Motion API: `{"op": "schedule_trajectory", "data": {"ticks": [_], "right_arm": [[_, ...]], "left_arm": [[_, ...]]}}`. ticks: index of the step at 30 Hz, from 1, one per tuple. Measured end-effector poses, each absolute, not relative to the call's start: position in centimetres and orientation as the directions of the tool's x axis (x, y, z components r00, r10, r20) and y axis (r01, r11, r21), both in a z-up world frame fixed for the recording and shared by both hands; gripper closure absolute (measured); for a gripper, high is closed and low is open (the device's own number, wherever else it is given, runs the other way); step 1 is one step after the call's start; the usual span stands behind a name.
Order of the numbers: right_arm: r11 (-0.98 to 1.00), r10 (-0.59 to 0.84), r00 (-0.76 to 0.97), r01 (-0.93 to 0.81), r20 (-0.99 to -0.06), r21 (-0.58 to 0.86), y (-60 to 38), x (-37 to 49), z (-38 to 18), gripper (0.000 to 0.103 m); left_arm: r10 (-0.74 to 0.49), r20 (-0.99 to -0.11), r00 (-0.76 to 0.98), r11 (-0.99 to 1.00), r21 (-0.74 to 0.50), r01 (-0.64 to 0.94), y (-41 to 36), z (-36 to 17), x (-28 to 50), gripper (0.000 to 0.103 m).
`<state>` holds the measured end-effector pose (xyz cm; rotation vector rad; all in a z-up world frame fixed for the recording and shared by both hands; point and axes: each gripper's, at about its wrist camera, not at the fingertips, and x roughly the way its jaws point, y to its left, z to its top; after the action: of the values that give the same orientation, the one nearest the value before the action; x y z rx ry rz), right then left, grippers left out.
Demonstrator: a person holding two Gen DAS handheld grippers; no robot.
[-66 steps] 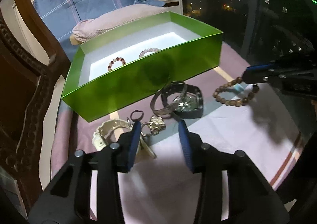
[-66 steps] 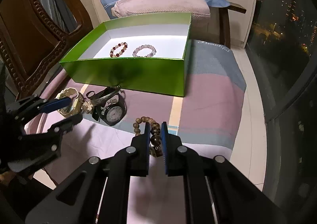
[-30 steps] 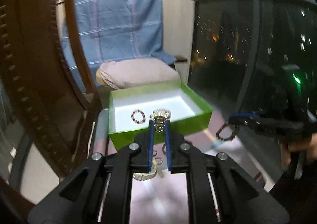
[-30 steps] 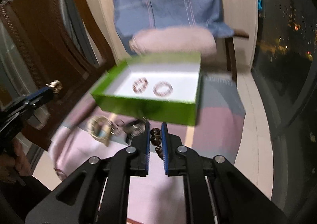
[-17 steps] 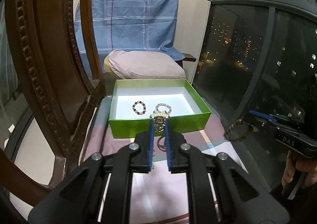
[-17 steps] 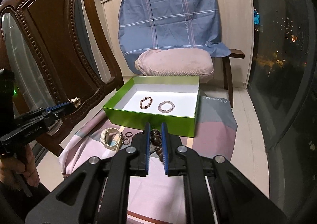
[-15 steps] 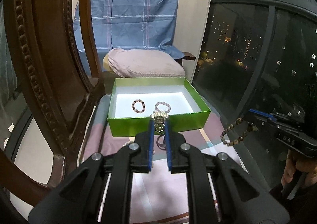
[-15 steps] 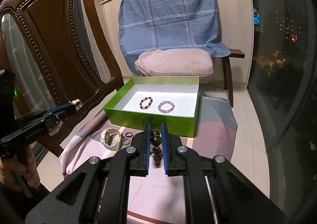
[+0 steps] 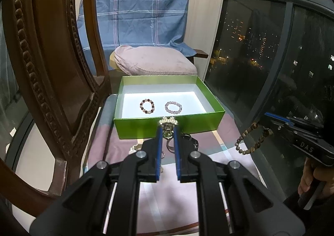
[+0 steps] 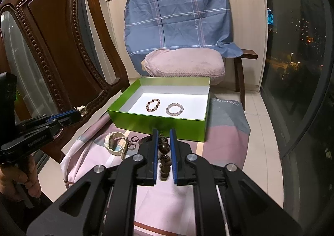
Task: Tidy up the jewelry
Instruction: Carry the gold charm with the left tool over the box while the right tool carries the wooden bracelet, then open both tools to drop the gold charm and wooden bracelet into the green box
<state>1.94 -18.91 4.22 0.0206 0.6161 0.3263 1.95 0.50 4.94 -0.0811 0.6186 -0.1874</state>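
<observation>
A green box (image 9: pixel 169 126) with a white floor holds a dark red bead bracelet (image 9: pixel 147 106) and a pale bead bracelet (image 9: pixel 173 107). My left gripper (image 9: pixel 167 129) is shut on a gold ornament (image 9: pixel 167 123), held high in front of the box. My right gripper (image 10: pixel 163 134) is shut on a brown wooden bead bracelet (image 10: pixel 163 158) that hangs below its fingers; it also shows in the left wrist view (image 9: pixel 251 138). The box (image 10: pixel 158 122) lies ahead of it on the pink cloth (image 10: pixel 221 142).
On the cloth before the box lie a cream watch (image 10: pixel 113 144), small rings (image 10: pixel 133 140) and a dark watch, partly hidden by my fingers. A carved wooden chair (image 10: pixel 58 47) stands left. A cushioned stool (image 10: pixel 183 64) with a blue cloth stands behind. Dark windows are on the right.
Both grippers lifted away from the cloth, the left now shut on the gold ornament and the right carrying the wooden bracelet. In the last half second they hardly moved.
</observation>
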Motion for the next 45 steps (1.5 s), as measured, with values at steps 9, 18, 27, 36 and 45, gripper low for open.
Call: {"op": "schedule_trajectory", "data": {"ticks": [9,18,27,36,45], "right_arm": [[0.949,0.304,0.764,-0.293,-0.569,0.114,-18.8,2.1,4.0,0.092],[0.949,0.303,0.762,-0.293,-0.572,0.112,-18.8,2.3,3.7,0.092],[0.95,0.31,0.809,-0.281,-0.499,0.134,-19.5,4.0,3.4,0.092],[0.946,0.321,0.841,-0.262,-0.435,0.191,-19.6,11.1,4.2,0.092],[0.962,0.273,0.826,-0.218,-0.493,0.167,-18.4,17.0,2.3,0.092]], "left_arm": [[-0.188,-0.59,0.785,0.982,-0.12,0.145,0.4,4.4,2.1,0.092],[-0.188,-0.596,0.781,0.982,-0.118,0.146,0.3,4.0,2.4,0.092],[-0.179,-0.594,0.784,0.983,-0.131,0.125,0.9,3.5,3.7,0.092],[-0.19,-0.57,0.799,0.978,-0.185,0.1,2.3,4.5,10.9,0.092],[-0.156,-0.644,0.749,0.982,-0.184,0.046,2.8,1.2,18.1,0.092]]}}
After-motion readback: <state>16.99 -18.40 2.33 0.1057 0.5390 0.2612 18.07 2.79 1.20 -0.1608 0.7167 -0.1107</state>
